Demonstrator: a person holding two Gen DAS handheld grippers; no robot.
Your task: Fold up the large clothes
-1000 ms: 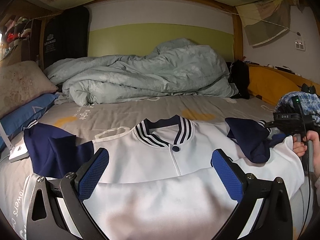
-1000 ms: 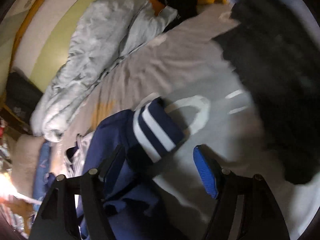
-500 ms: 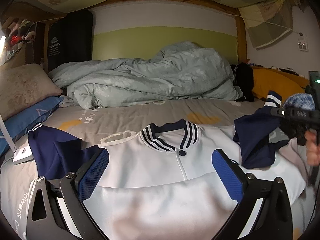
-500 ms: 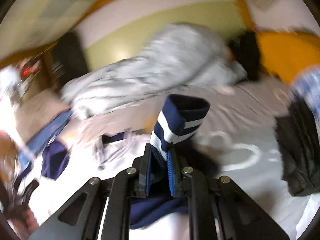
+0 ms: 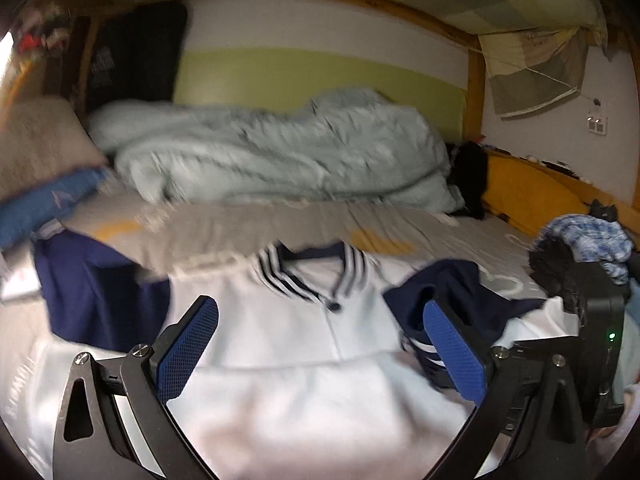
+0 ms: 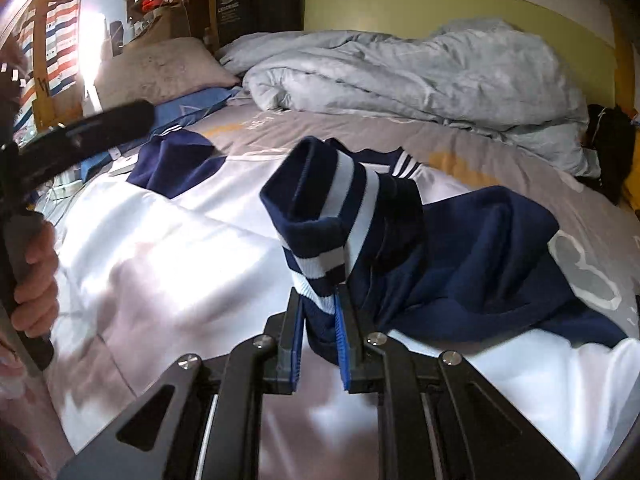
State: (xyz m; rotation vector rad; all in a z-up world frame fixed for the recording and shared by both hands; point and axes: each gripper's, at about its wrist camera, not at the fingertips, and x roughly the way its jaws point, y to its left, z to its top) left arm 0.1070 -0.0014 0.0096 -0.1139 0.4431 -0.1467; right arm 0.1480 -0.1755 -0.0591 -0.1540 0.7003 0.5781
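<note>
Far left of the left gripper [image 5: 320,344], beyond its widely parted and empty jaws: navy left sleeve [image 5: 100,292] flat on the bed [image 5: 280,224], unmoved from a second ago. Between and ahead of those jaws: white jacket [image 5: 280,320] spread front-up, striped collar [image 5: 308,268] straight ahead. Past the right jaw: navy right sleeve [image 5: 452,292], a second ago lying out at the bed's edge, now drawn in over the white front. In the right wrist view: right gripper [image 6: 320,340] with jaws narrow, clamped on the striped cuff [image 6: 324,216], grip easing very slightly with the cloth still between the pads; cuff upright above the jaws, sleeve trailing to their right. Likely meaning: first sleeve fold half done, laying down and release next; left sleeve yet untouched.
</note>
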